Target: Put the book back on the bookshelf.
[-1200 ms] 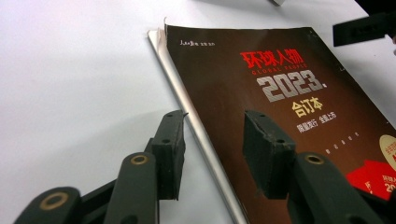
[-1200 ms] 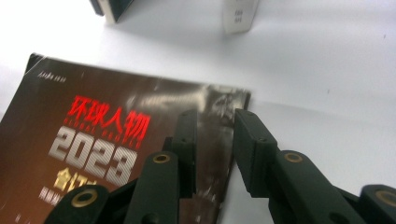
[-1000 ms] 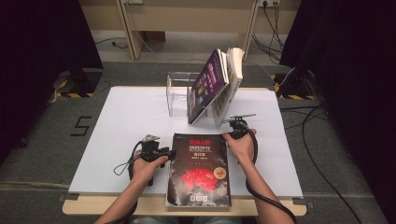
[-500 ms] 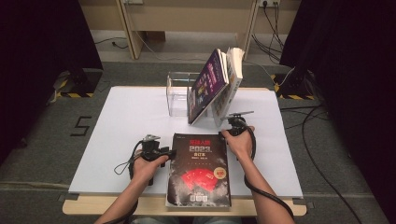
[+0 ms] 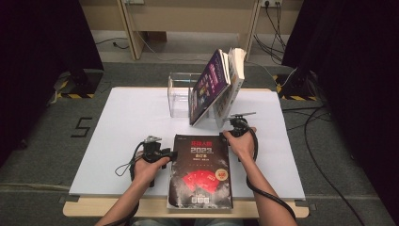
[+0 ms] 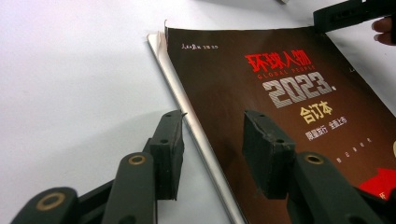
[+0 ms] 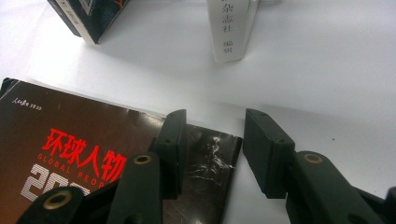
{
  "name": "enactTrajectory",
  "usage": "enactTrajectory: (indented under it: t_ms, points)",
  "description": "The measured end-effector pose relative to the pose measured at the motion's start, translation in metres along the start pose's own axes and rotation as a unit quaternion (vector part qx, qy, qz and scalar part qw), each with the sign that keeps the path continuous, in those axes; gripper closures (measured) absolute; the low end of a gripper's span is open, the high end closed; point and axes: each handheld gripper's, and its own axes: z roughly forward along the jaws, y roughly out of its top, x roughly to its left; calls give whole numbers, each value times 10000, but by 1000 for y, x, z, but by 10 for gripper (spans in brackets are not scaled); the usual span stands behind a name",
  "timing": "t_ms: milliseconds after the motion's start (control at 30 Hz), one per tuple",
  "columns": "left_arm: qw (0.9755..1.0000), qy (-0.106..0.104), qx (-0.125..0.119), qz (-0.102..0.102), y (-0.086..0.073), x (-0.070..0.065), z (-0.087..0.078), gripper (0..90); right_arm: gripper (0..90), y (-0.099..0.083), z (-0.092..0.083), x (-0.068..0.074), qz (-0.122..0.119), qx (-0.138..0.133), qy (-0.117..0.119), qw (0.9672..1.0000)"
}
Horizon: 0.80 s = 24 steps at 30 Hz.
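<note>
Left gripper [image 6: 212, 154] jaws apart, straddling spine edge of flat dark-covered red-titled magazine [image 5: 200, 172]; right gripper [image 7: 212, 149] just opening over far corner, seemingly clear of cover.

A lab recording bay; black curtains [image 5: 42, 42], taped floor marks [image 5: 81, 127], trailing cables [image 5: 324, 141].

Three books are showing on the table [image 5: 117, 127]: one dark-covered book [image 5: 200, 172] is lying flat at the near edge, and two leaning books [image 5: 219, 87] are standing tilted toward the far edge. One clear acrylic stand [image 5: 179, 96] is sitting beside those two. Two grippers are working here, the left gripper [image 5: 167, 154] and the right gripper [image 5: 230, 126], one at each side of the flat book.
</note>
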Motion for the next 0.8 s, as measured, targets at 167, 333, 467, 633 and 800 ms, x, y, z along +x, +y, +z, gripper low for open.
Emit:
enactTrajectory:
  t_ms: [167, 333, 467, 633, 800]
  points:
    - [10000, -33, -3, -26, 0, -2, 1, 581, 608, -2, 0, 2, -106, -43, -17, 9999]
    - [10000, -65, 36, -14, 0, -3, 1, 585, 612, -3, -1, 1, -42, -29, 30, 10000]
    - [10000, -79, 28, -26, -1, -2, 1, 590, 618, -4, -2, 1, 71, 5, 59, 10000]
    - [10000, -64, 29, -10, -1, -3, 1, 591, 622, -4, -2, 0, 106, -18, 62, 9999]
    - [10000, -37, 24, 9, -1, -3, 1, 601, 638, -4, -2, 1, 130, -5, 38, 9999]
